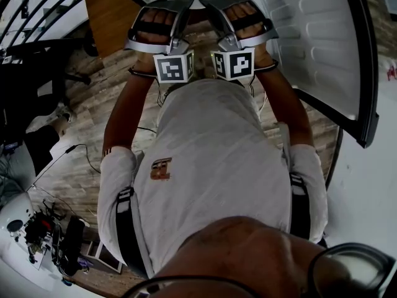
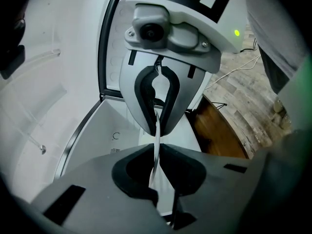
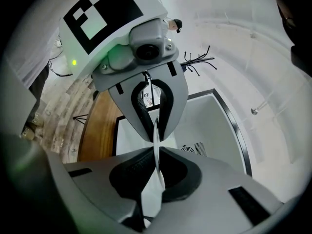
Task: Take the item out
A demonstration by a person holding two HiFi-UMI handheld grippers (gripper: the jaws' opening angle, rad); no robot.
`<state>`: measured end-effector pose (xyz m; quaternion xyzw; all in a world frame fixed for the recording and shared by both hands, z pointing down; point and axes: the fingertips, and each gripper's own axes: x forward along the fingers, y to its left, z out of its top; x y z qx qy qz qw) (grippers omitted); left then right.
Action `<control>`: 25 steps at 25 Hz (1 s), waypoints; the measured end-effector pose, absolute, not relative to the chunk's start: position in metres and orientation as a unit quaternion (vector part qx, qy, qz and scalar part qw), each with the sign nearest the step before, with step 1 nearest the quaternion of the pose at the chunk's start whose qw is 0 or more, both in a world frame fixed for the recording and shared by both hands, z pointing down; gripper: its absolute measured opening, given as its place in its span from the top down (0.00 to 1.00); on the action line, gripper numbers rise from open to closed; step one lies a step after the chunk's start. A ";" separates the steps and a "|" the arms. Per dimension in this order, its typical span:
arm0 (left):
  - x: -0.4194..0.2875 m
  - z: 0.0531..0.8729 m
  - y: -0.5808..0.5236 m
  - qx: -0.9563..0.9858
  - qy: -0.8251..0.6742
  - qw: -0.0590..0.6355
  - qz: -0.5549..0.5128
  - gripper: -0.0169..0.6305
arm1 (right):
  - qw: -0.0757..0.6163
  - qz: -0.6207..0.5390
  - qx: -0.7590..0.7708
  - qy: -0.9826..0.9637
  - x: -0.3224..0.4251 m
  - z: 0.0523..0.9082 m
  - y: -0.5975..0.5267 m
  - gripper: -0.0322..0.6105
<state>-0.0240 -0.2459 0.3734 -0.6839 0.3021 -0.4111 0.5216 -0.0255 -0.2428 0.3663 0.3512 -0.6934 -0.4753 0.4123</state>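
I think the lifting-out step is on. The left gripper [image 1: 178, 5] and the right gripper [image 1: 215, 5] face each other. Each one is pinched tight on the thin white item [image 2: 157, 133], which is up in the air over the open white box [image 3: 222, 130]. Next it should go clear of the box and its door [image 1: 310, 36], held flat so it won't slip. The floor [image 1: 80, 123] is pale wood planks with cables [image 1: 87, 157] on it
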 end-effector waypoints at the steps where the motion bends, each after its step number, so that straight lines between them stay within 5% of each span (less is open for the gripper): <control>1: -0.024 0.371 -0.244 -0.684 0.302 0.522 -0.411 0.91 | 0.411 -0.475 0.351 -0.694 -0.025 0.363 -0.241 0.88; 25: -0.028 0.311 -0.207 -0.683 0.315 0.535 -0.385 0.91 | 0.397 -0.485 0.350 -0.696 -0.029 0.304 -0.204 0.88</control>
